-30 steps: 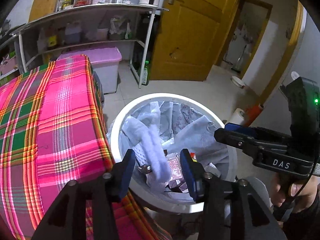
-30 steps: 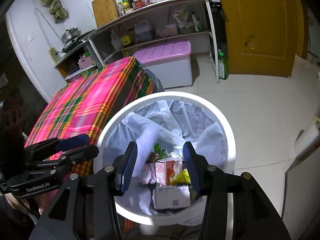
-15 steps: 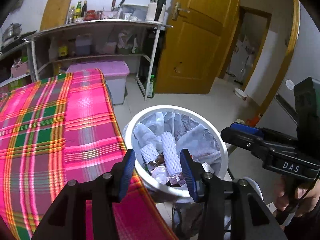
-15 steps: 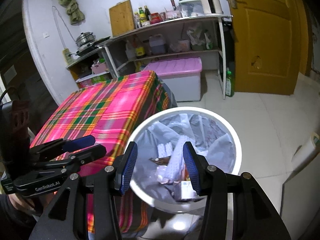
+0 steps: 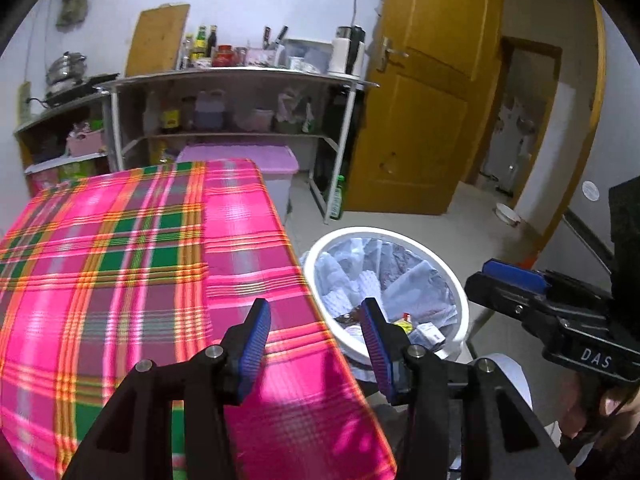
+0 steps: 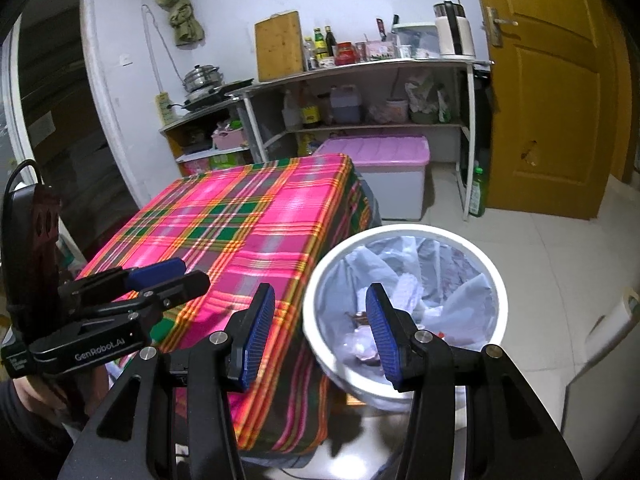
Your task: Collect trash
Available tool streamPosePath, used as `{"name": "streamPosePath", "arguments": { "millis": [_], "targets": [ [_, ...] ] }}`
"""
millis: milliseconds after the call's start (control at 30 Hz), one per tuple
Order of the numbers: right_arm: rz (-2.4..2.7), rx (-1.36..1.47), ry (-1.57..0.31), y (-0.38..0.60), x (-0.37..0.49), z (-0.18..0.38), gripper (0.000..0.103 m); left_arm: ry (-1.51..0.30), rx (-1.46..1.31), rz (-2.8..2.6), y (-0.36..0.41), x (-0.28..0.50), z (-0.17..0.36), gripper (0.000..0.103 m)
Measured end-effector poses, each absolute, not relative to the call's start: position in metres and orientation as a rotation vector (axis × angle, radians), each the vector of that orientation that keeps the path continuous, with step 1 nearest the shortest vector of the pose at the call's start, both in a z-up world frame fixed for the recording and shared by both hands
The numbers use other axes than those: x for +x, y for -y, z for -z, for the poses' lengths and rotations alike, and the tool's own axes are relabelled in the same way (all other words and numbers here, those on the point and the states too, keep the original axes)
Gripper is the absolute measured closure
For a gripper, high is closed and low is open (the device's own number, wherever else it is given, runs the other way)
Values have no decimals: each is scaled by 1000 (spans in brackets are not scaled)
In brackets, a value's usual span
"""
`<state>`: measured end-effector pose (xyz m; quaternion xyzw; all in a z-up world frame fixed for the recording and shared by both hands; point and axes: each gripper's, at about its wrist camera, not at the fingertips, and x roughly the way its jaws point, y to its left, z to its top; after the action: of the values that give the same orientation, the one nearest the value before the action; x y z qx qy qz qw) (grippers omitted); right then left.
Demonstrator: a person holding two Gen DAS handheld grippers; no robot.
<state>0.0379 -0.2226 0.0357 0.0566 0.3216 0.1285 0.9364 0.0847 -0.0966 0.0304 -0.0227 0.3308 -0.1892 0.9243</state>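
Observation:
A white trash bin (image 5: 460,300) with a pale plastic liner stands on the floor beside the table and holds white foam netting, cartons and wrappers (image 5: 404,320). It also shows in the right wrist view (image 6: 320,280). My left gripper (image 5: 316,344) is open and empty above the table's near right edge. My right gripper (image 6: 320,332) is open and empty, high above the gap between table and bin. Each gripper shows in the other's view: the right one (image 5: 516,280) and the left one (image 6: 160,276).
A table with a pink and green plaid cloth (image 5: 120,280) fills the left. Behind it stand a metal shelf with bottles and jars (image 5: 240,80), a purple-lidded storage box (image 6: 380,152) and a yellow door (image 5: 420,120). Pale tiled floor (image 6: 560,248) surrounds the bin.
Both grippers have risen and pulled back from over the bin toward the table. The bin now looks smaller and lies to the right. The white foam netting has dropped into the bin.

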Motion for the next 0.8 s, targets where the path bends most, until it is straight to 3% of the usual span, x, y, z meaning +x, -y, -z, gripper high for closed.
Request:
{"name": "streamPosePath", "arguments": {
  "millis": [800],
  "targets": [
    [-292,79,-629,196,5,-37,54,-610,-54,276,59,32,-37,57]
  ]
}}
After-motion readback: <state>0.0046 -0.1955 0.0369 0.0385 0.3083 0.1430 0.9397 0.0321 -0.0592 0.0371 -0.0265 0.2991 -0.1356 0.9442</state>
